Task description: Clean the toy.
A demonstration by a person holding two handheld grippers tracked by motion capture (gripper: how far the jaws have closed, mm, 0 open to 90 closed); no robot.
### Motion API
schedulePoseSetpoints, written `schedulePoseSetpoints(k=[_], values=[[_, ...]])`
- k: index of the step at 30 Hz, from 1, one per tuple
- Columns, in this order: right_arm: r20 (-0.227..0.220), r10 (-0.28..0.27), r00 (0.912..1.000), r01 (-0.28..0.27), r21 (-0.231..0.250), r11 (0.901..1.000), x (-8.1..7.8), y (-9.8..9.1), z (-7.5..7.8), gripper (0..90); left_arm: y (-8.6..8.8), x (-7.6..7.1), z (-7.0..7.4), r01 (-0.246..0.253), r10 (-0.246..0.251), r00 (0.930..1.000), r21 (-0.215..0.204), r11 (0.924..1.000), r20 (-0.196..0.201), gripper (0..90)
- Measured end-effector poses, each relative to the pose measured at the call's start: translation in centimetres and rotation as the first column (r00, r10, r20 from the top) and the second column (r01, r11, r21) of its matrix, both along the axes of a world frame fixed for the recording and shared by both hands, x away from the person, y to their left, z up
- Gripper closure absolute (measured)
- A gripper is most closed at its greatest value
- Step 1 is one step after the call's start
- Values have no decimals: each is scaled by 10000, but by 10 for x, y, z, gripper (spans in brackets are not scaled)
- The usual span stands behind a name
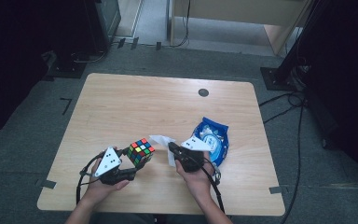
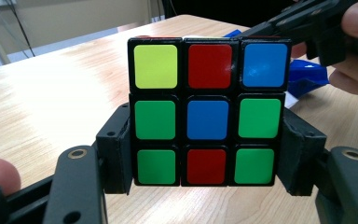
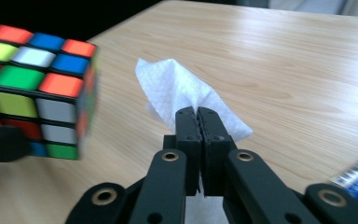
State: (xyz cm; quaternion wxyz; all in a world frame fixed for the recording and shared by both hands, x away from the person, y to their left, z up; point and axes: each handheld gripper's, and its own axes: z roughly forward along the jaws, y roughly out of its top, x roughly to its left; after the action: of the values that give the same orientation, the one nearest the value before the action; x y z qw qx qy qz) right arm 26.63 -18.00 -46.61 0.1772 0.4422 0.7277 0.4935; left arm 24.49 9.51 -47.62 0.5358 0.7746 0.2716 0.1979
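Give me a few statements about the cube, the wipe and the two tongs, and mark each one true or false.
1. The left tongs grip the puzzle cube by two opposite sides. True.
2. The right tongs stand wide open over the table. False: they are shut on the white wipe.
3. The middle square of the cube face towards the left tongs is blue. True.
4. The blue packet lies left of the cube in the high view. False: it lies to its right, beside the right hand.
5. The wipe is pressed flat against the cube. False: a gap shows between them.
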Motion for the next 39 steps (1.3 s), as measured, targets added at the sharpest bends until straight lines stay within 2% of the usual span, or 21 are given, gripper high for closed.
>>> schedulePoseSetpoints(k=[3, 5, 7, 9, 11, 13, 14, 16, 17, 20, 22, 24, 25, 27, 28, 31, 34, 37, 39], values=[[-11, -243, 9997, 243, 255, 9994, 0, -3, 0, 756, 0, 0, 0, -62, 62, 10000, -19, 10000, 9, 341], [-34, -288, 9996, 289, 804, 9963, -3, -3, 5, 655, 0, 1, 0, -175, 175, 9998, -19, 9998, -13, 341], [-67, 70, 10000, -57, 1656, 9862, -9, 1, 13, 545, -1, 1, 0, -282, 282, 9996, -9, 9996, -40, 341], [-77, 302, 9995, -279, 2130, 9766, -14, 7, 19, 411, -3, 1, -1, -363, 363, 9993, -6, 9993, -26, 341], [-298, 588, 9978, -486, 2701, 9616, -19, 16, 24, 303, -6, 0, -1, -387, 387, 9993, 12, 9993, -12, 341], [-493, 802, 9956, -621, 2962, 9531, -23, 25, 27, 246, -9, -2, -1, -404, 404, 9992, 29, 9992, 31, 341], [-555, 865, 9947, -661, 2990, 9520, -24, 29, 27, 226, -12, -2, -2, -401, 401, 9992, 29, 9992, 54, 341], [-782, 891, 9929, -629, 2892, 9552, -25, 38, 25, 210, -15, -4, -2, -374, 373, 9992, 49, 9993, 112, 341], [-782, 891, 9929, -629, 2892, 9552, -25, 38, 25, 210, -17, -5, -2, -367, 367, 9992, 8, 9993, 136, 341], [-1200, 966, 9881, -580, 2911, 9549, -23, 43, 19, 210, -20, -8, 0, -324, 325, 9992, -54, 9995, 248, 341], [-1381, 941, 9859, -512, 2866, 9567, -23, 45, 16, 250, -23, -10, 0, -244, 249, 9991, -160, 9996, 330, 341], [-1433, 1010, 9845, -549, 2951, 9539, -23, 46, 15, 323, -25, -12, 1, -161, 167, 9991, -166, 9997, 382, 341], [-1437, 999, 9846, -543, 2919, 9549, -23, 46, 14, 326, -26, -12, 1, -159, 165, 9992, -155, 9998, 374, 341], [-1498, 932, 9843, -485, 2782, 9593, -24, 47, 14, 334, -26, -11, 0, -44, 49, 9998, -244, 9997, 190, 341], [-1557, 924, 9835, -464, 2768, 9598, -24, 46, 14, 338, -26, -9, -1, 93, -94, 9999, -329, 9994, -46, 340], [-1886, 973, 9772, -413, 2806, 9589, -22, 44, 12, 342, -26, -8, -2, 216, -219, 9997, -254, 9994, -116, 338], [-1946, 976, 9760, -403, 2791, 9594, -20, 41, 13, 343, -26, -8, -4, 477, -476, 9989, 125, 9988, -18, 326], [-1670, 741, 9832, -258, 2747, 9612, -16, 31, 19, 343, -23, -8, -6, 939, -943, 9955, 520, 9942, 49, 290], [-1614, 637, 9848, -167, 2771, 9607, -14, 22, 25, 342, -21, -7, -8, 936, -944, 9955, 854, 9919, 55, 277]])
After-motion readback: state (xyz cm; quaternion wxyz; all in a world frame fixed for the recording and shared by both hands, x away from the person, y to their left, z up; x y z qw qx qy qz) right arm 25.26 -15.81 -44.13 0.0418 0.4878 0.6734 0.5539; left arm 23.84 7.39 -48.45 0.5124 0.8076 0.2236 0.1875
